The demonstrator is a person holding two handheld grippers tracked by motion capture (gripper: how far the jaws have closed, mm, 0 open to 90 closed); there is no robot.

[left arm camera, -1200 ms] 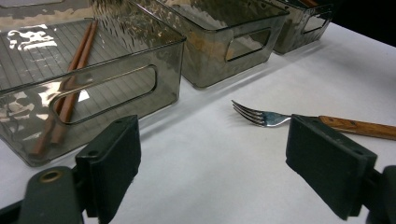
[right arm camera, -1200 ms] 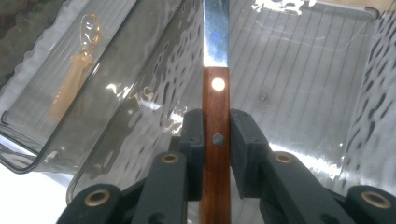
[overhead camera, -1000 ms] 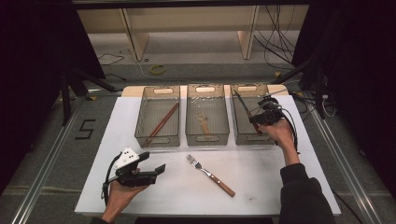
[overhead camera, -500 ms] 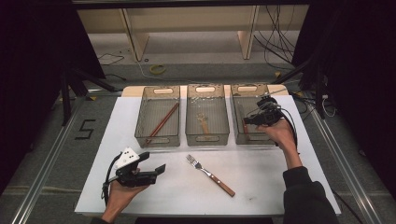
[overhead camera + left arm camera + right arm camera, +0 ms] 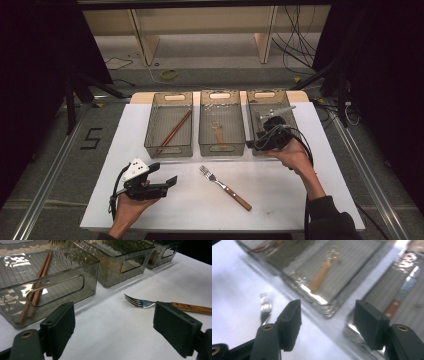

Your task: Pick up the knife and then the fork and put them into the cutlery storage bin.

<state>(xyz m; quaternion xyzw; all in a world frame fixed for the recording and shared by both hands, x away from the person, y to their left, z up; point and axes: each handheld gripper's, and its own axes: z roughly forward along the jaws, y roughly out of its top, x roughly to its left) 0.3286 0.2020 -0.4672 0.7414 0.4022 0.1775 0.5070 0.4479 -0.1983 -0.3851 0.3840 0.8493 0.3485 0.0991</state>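
A wooden-handled fork (image 5: 224,187) lies on the white table (image 5: 310,190) in front of three clear grey bins. My left gripper (image 5: 164,173) is open near the table's front left. In the left gripper view the fork (image 5: 142,303) lies just beyond the open left gripper (image 5: 117,315). My right gripper (image 5: 256,142) is open over the near edge of the right bin (image 5: 287,97). In the right gripper view a knife (image 5: 394,306) lies in that bin, past the empty right gripper (image 5: 328,312).
The left bin (image 5: 167,147) holds a pair of chopsticks (image 5: 174,131). A wooden-handled spoon (image 5: 217,131) lies in the middle bin (image 5: 221,147). Cables trail from both grippers. Bare table lies right of the fork.
My right gripper has drawn back from inside the right bin toward its near edge and turned left. The left gripper and the fork have stayed put.
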